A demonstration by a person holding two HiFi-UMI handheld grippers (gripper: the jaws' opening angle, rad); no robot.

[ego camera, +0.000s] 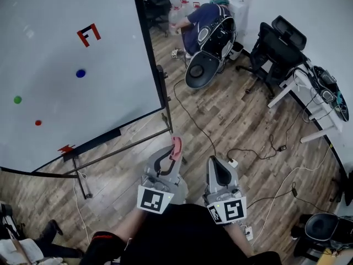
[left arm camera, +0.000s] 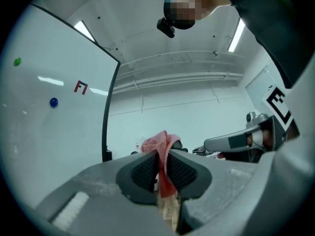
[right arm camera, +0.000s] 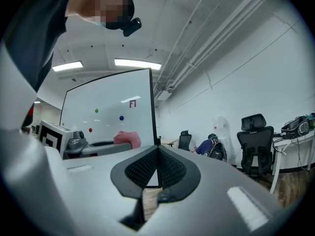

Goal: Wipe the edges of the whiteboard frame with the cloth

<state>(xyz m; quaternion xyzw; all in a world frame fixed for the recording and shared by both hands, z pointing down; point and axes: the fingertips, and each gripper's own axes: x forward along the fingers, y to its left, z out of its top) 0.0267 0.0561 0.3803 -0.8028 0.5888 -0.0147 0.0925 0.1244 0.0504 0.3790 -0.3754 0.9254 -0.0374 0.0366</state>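
The left gripper pinches the cloth, which looks soft and light, by a fold. The right gripper is closed and empty.

Head view looks steeply down; gripper views share the whiteboard.

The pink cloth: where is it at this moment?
In the head view the pink cloth is pinched in the left gripper, low centre, near the lower right corner of the whiteboard frame.
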